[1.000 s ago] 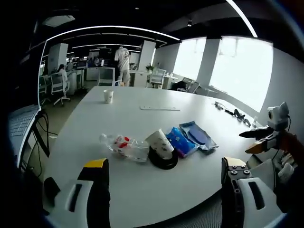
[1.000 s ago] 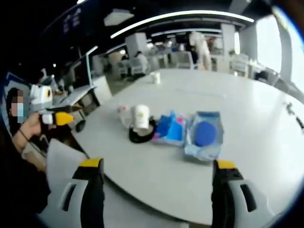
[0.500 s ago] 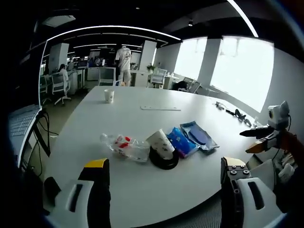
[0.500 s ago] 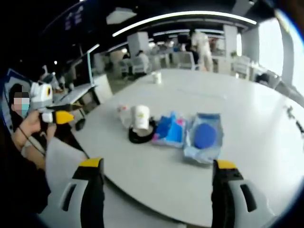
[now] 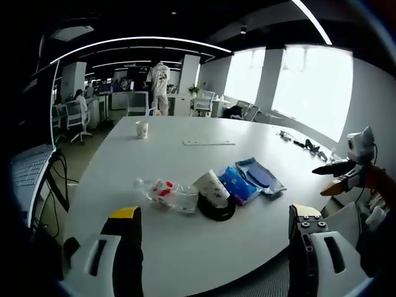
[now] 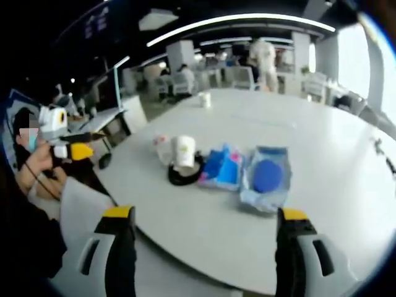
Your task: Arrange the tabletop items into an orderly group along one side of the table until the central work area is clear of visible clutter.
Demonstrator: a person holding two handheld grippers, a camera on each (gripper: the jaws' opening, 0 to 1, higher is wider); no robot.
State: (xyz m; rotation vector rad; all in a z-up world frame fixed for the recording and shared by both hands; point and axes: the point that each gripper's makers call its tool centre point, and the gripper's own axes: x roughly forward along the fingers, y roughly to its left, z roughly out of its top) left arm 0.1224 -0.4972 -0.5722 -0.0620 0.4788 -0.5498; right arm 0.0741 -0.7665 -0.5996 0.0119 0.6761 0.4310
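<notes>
Nothing on table [image 5: 185, 124] moved; both tongs [image 5: 213, 247] [image 6: 204, 247] agape, empty, clutter pile [image 5: 210, 189] ahead, untouched.

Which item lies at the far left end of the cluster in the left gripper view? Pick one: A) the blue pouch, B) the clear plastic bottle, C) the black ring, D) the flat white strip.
B: the clear plastic bottle lies on its side left of the paper cup, which rests on the black ring.
</notes>
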